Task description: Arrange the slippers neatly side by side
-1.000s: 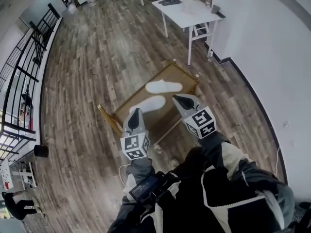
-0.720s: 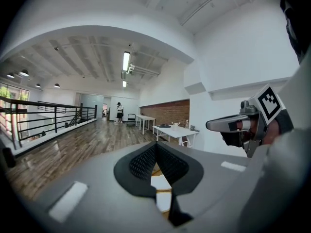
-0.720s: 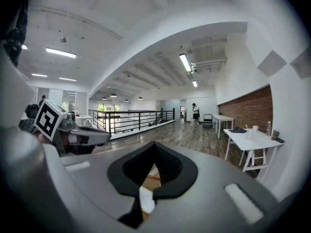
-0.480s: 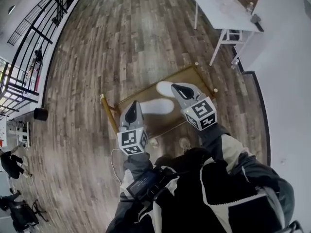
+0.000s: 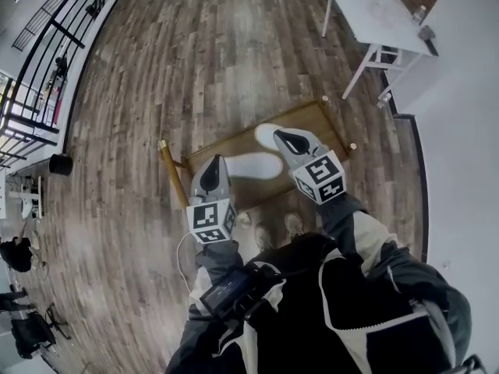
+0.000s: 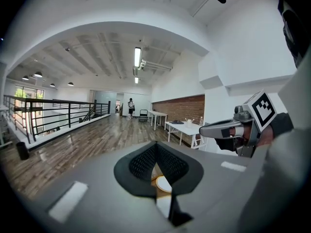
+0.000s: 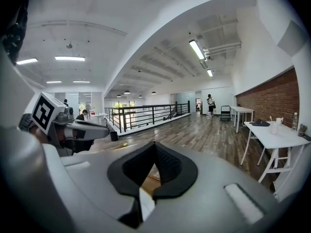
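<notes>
Two white slippers lie on a low wooden table (image 5: 320, 119). The near slipper (image 5: 253, 164) lies in full view, roughly crosswise. The far slipper (image 5: 265, 135) is partly hidden behind my right gripper (image 5: 290, 141). That gripper hovers over the table's right half, shut and empty. My left gripper (image 5: 209, 178) hangs over the table's near left edge, beside the near slipper's end, also shut with nothing in it. In the left gripper view, bits of white slipper (image 6: 163, 183) show through the hollow behind the meeting jaws. The right gripper view likewise shows a slipper (image 7: 146, 200).
A white table (image 5: 374, 18) with dark items stands at the far right beside a white wall (image 5: 460, 146). A black railing (image 5: 39, 76) runs along the left, with a black bin (image 5: 59, 164) near it. The person's feet (image 5: 273, 228) stand at the low table's near edge.
The head view has swung and the low table now sits nearer the feet. The right gripper has come over the far slipper. Both slippers lie as before.
</notes>
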Available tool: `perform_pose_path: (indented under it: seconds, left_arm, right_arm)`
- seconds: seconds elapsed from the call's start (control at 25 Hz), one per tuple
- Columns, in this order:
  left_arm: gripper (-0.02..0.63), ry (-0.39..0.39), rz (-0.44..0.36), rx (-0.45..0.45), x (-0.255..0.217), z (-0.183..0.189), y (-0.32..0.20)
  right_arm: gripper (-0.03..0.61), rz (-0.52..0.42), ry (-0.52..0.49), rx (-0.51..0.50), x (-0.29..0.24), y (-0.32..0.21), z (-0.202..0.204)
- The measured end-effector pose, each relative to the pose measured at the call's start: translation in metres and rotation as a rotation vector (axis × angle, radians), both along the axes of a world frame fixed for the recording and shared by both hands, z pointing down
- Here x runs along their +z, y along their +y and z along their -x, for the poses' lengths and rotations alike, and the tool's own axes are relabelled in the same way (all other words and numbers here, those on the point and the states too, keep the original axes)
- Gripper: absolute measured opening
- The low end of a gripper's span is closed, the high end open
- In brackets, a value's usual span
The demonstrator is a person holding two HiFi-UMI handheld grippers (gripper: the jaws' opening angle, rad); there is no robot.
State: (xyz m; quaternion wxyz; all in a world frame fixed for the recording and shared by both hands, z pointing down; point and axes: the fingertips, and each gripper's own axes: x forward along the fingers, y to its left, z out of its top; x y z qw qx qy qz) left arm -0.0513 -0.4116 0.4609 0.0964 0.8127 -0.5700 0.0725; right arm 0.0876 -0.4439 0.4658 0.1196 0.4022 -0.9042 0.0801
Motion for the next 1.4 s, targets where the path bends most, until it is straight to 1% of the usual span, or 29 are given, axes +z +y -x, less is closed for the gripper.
perform_pose_path:
  seconds: [0.12, 0.2, 0.24, 0.32, 0.4, 0.44, 0.48, 0.52, 0.56, 0.72, 0.88, 1.0, 1.2, 1.28, 1.32, 1.4]
  left_arm:
    - [0.005, 0.005, 0.017, 0.002, 0.007, 0.003, -0.001]
    - [0.005, 0.007, 0.029, 0.003, 0.013, 0.006, 0.001]
    - [0.005, 0.006, 0.037, 0.002, 0.017, 0.009, 0.003]
    - [0.005, 0.002, 0.056, -0.007, 0.024, 0.016, 0.008]
    - [0.005, 0.004, 0.067, -0.017, 0.03, 0.023, 0.012]
    - [0.005, 0.004, 0.069, -0.02, 0.032, 0.026, 0.013]
    - [0.005, 0.005, 0.071, -0.023, 0.035, 0.028, 0.014]
    - [0.005, 0.005, 0.078, -0.025, 0.039, 0.03, 0.016]
    - [0.005, 0.006, 0.089, -0.027, 0.043, 0.031, 0.018]
    - [0.005, 0.001, 0.122, -0.021, 0.057, 0.035, 0.027]
    - [0.005, 0.003, 0.156, -0.032, 0.069, 0.046, 0.033]
    - [0.006, 0.011, 0.155, -0.042, 0.072, 0.052, 0.029]
    - [0.006, 0.001, 0.143, -0.045, 0.074, 0.058, 0.024]
    - [0.006, 0.003, 0.163, -0.048, 0.076, 0.06, 0.025]
    - [0.006, 0.004, 0.179, -0.052, 0.076, 0.061, 0.026]
    - [0.006, 0.006, 0.182, -0.055, 0.076, 0.063, 0.025]
  right_arm:
    - [0.005, 0.03, 0.019, -0.035, 0.016, -0.003, 0.014]
    - [0.005, 0.053, 0.062, -0.082, 0.034, 0.0, 0.025]
    - [0.006, 0.071, 0.101, -0.119, 0.047, 0.002, 0.032]
    - [0.013, 0.126, 0.212, -0.22, 0.081, 0.01, 0.046]
    - [0.139, 0.181, 0.34, -0.327, 0.119, 0.017, 0.059]
    - [0.156, 0.195, 0.404, -0.373, 0.137, 0.02, 0.064]
    - [0.161, 0.203, 0.469, -0.418, 0.155, 0.022, 0.068]
    - [0.201, 0.211, 0.533, -0.463, 0.173, 0.025, 0.072]
    - [0.224, 0.22, 0.592, -0.506, 0.19, 0.027, 0.076]
    - [0.255, 0.259, 0.758, -0.638, 0.245, 0.028, 0.091]
    - [0.251, 0.318, 0.85, -0.705, 0.282, 0.028, 0.099]
    - [0.222, 0.342, 0.883, -0.727, 0.299, 0.026, 0.1]
    - [0.179, 0.357, 0.913, -0.757, 0.312, 0.024, 0.104]
    - [0.129, 0.357, 0.935, -0.774, 0.317, 0.026, 0.104]
    - [0.093, 0.354, 0.946, -0.784, 0.32, 0.028, 0.104]
    - [0.031, 0.344, 0.964, -0.802, 0.322, 0.029, 0.104]
